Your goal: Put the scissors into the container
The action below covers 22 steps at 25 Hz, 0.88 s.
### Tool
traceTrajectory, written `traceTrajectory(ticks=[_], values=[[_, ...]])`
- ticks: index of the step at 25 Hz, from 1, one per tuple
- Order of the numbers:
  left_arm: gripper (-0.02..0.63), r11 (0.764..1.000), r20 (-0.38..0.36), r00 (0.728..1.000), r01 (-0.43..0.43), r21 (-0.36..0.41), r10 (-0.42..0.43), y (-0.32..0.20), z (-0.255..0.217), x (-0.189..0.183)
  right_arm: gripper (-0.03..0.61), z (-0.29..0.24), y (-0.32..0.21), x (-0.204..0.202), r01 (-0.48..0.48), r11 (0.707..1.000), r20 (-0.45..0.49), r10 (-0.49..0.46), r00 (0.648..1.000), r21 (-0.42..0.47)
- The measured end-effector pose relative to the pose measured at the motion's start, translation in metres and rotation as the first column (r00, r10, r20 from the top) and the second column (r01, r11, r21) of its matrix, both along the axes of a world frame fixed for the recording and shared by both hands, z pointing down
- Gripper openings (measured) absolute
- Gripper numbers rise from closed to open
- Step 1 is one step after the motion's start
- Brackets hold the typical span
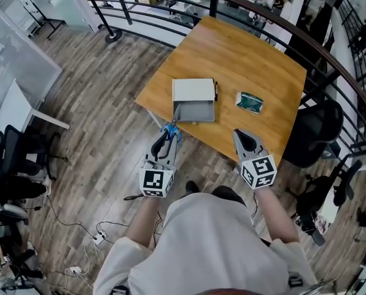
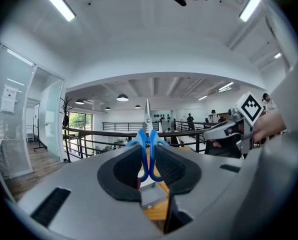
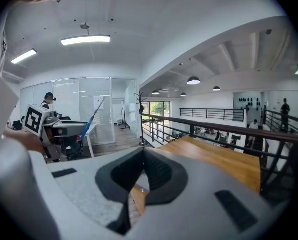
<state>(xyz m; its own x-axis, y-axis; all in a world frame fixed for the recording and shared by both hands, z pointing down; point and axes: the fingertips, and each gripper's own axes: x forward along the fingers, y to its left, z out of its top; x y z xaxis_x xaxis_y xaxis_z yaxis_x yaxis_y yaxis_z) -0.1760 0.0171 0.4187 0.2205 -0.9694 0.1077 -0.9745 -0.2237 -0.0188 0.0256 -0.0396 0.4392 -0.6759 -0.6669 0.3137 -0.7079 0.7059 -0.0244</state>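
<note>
Blue-handled scissors [image 2: 148,136] sit clamped in the left gripper [image 1: 169,134], outside the grey container [image 1: 194,110] just ahead of its tips; dropping them in remains. Right gripper [image 3: 142,159]: jaws together, empty.

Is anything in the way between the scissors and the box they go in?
No, nothing I can see. The left tongs hold the blue scissors right by the open grey container. The green packet lies off to the side.
</note>
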Motion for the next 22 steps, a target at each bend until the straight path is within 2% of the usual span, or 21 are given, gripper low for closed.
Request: traceTrajectory(ticks=[12,22], values=[[0.078,0.999,0.006,1.0,0.019,-0.04,-0.019,-0.045,0.013,-0.003,0.002,0.018,-0.049,-0.006,0.021,0.999,-0.006,-0.021,1.0,-0.048],[0.078,0.99,0.023,0.998,0.065,-0.129,-0.063,-0.097,0.05,0.008,0.002,0.057,-0.111,-0.006,0.082,0.987,-0.003,-0.083,0.997,-0.138]])
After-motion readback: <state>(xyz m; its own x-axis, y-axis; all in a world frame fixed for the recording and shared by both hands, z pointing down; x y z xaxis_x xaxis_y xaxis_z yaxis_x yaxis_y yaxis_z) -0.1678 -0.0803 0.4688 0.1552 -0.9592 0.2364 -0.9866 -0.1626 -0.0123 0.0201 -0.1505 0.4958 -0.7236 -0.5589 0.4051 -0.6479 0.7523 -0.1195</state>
